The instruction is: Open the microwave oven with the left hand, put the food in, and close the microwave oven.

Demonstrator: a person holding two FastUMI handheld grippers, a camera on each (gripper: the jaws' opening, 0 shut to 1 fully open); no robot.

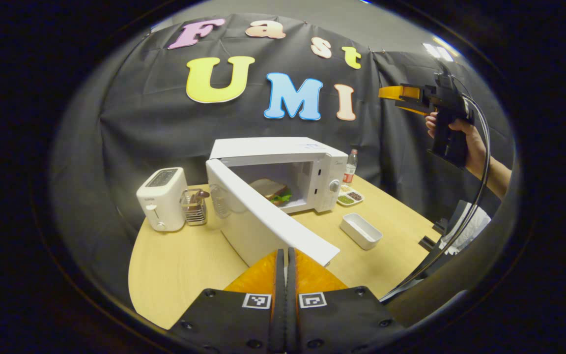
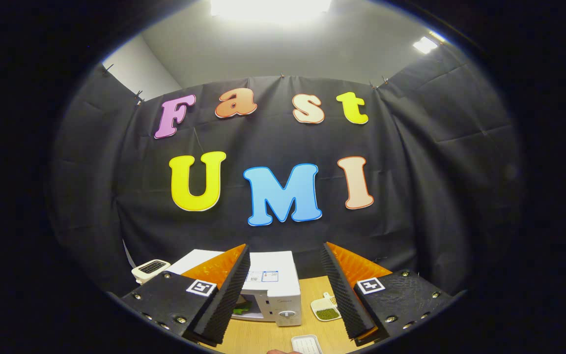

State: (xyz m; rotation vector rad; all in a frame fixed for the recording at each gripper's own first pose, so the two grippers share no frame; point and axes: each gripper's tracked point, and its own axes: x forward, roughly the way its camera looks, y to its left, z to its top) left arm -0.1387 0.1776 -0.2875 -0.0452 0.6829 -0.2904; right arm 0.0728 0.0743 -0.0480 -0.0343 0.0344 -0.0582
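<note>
Microwave (image 1: pixel 283 172): stood mid-bench (image 1: pixel 175 265), sandwich (image 1: pixel 272 191) already inside.
Door (image 1: pixel 263 216): swung open, its free edge just ahead of my left tongs (image 1: pixel 286 258), which I held together, empty.
Closing: I judged a push away would do; clear path.
Right tongs (image 2: pixel 285 275): apart, raised high.
Neighbours: toaster (image 1: pixel 161 197), white tray (image 1: pixel 360 230).

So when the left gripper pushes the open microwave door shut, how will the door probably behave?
The door looks like a stiff flat panel, so it should swing on its hinge without bending. The microwave looks boxy and wide-based, so it probably slides rather than tips.
</note>
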